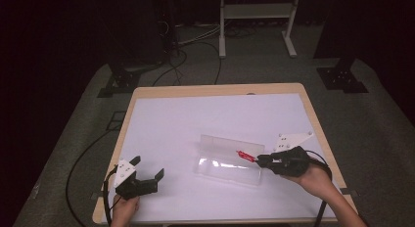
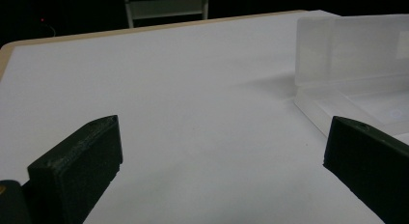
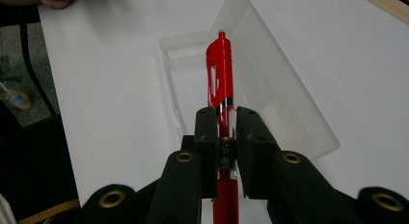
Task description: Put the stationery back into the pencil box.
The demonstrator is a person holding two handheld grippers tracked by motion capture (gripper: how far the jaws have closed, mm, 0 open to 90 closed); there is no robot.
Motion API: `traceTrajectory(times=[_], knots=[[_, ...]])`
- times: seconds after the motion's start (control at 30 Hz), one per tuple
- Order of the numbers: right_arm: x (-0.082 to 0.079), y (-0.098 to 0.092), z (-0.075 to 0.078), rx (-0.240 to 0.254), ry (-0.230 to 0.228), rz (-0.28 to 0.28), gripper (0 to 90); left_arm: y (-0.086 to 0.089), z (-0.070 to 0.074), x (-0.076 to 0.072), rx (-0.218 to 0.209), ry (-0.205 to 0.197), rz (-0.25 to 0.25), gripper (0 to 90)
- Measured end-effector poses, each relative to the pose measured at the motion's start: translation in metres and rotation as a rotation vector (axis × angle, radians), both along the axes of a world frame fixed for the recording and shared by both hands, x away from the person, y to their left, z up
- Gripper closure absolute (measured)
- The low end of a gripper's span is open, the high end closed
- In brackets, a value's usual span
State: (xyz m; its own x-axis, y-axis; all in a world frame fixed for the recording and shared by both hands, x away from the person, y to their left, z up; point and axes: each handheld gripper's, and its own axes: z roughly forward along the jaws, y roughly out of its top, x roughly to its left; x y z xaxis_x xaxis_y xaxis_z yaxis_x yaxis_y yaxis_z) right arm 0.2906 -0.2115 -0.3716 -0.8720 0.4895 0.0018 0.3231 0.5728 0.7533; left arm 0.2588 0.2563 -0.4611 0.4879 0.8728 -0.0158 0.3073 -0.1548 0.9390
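Observation:
A red pen (image 3: 219,74) is clamped between the jaws of my right gripper (image 3: 225,119), pointing out over a clear plastic case (image 3: 251,89) that lies open on the white table. From above, the pen (image 1: 246,156) hangs over the right end of the case (image 1: 227,164), with the right gripper (image 1: 260,160) at that end. My left gripper (image 1: 147,168) rests near the table's front left corner, jaws wide apart with nothing between them; the left gripper view has the case (image 2: 347,55) off to its right.
The white sheet covers the wooden table (image 1: 142,92). A metal stand (image 1: 257,14) and cables (image 1: 186,56) lie on the floor beyond the far edge. Black frame bases (image 1: 340,78) sit at both far corners.

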Motion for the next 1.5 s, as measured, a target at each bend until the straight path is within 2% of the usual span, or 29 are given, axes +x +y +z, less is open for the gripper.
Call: traceTrajectory(times=[1.17,1.5], knots=[[0.021,0.042,-0.007,-0.009,0.023,0.072,78.9,0.0,0.0,0.001,-0.009,0.001,0.0,0.0],[0.028,0.051,-0.012,-0.007,0.032,0.075,78.9,0.0,0.0,0.001,-0.014,0.0,0.0,0.0]])
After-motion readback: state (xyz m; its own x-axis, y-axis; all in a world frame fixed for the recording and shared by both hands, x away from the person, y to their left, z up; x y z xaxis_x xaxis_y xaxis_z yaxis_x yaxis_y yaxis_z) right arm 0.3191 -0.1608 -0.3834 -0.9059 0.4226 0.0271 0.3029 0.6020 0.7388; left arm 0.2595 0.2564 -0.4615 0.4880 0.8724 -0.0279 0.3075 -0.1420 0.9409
